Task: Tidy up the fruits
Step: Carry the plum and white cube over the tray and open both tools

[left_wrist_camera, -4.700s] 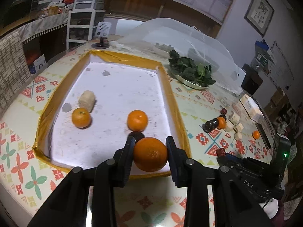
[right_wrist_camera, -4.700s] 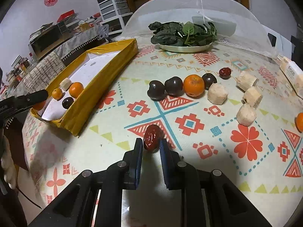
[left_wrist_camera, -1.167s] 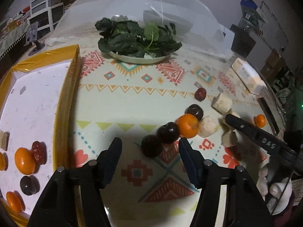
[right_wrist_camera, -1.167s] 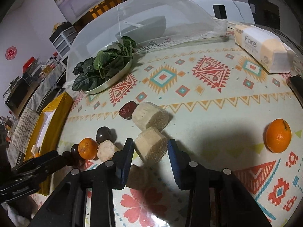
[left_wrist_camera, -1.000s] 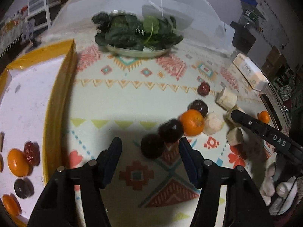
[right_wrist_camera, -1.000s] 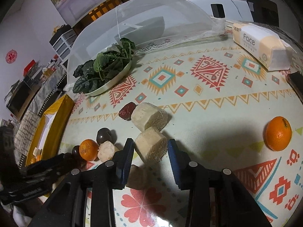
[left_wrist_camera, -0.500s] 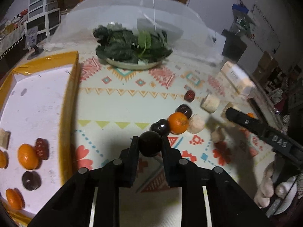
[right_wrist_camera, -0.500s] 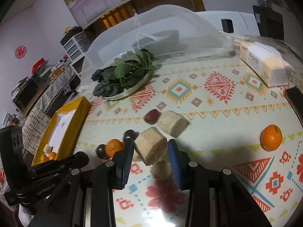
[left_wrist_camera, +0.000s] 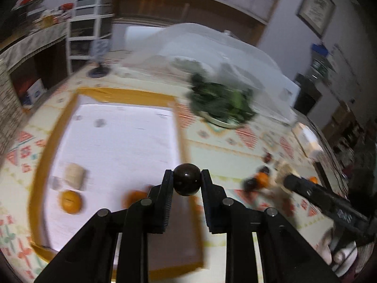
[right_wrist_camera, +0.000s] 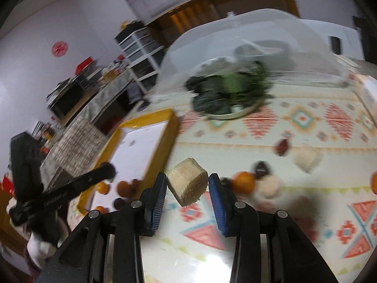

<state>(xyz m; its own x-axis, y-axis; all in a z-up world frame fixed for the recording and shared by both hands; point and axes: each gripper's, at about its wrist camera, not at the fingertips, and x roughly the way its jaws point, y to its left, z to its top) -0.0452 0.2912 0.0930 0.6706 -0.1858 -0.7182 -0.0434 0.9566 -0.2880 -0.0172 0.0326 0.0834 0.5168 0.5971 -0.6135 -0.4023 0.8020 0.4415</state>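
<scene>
In the left wrist view, the left gripper (left_wrist_camera: 187, 182) holds a dark round fruit (left_wrist_camera: 187, 182) pinched between its two black fingers (left_wrist_camera: 165, 195) at the centre of the frame, lifted above the near right edge of the yellow-rimmed tray (left_wrist_camera: 63, 127). The tray fills the left half of that view; on its white floor lie a pale cut chunk (left_wrist_camera: 74, 176) at lower left, an orange (left_wrist_camera: 70, 202) just below it, and a second orange (left_wrist_camera: 135, 197) partly hidden behind the left finger. To the right of the tray, on the patterned worktop (left_wrist_camera: 226, 155), a blurred cluster of dark fruits and an orange (left_wrist_camera: 262, 179) sits at middle right. A plate of leafy greens (left_wrist_camera: 220, 105) stands at upper centre, in front of a clear dome cover (left_wrist_camera: 212, 49).

In the right wrist view, the right gripper (right_wrist_camera: 187, 186) grips a tan fibrous block (right_wrist_camera: 188, 181) between its blue-padded fingers (right_wrist_camera: 218, 202) at lower centre, tilted and clear of the worktop (right_wrist_camera: 306, 146). Right of it lie an orange (right_wrist_camera: 244, 182), a dark fruit (right_wrist_camera: 261, 168), a reddish fruit (right_wrist_camera: 281, 146) and pale chunks (right_wrist_camera: 306, 158). The tray (right_wrist_camera: 167, 136) sits at middle left, with small oranges and dark fruits (right_wrist_camera: 124, 187) near its close end. The left gripper (right_wrist_camera: 68, 188) crosses the lower left of this frame. Both views are motion-blurred.
</scene>
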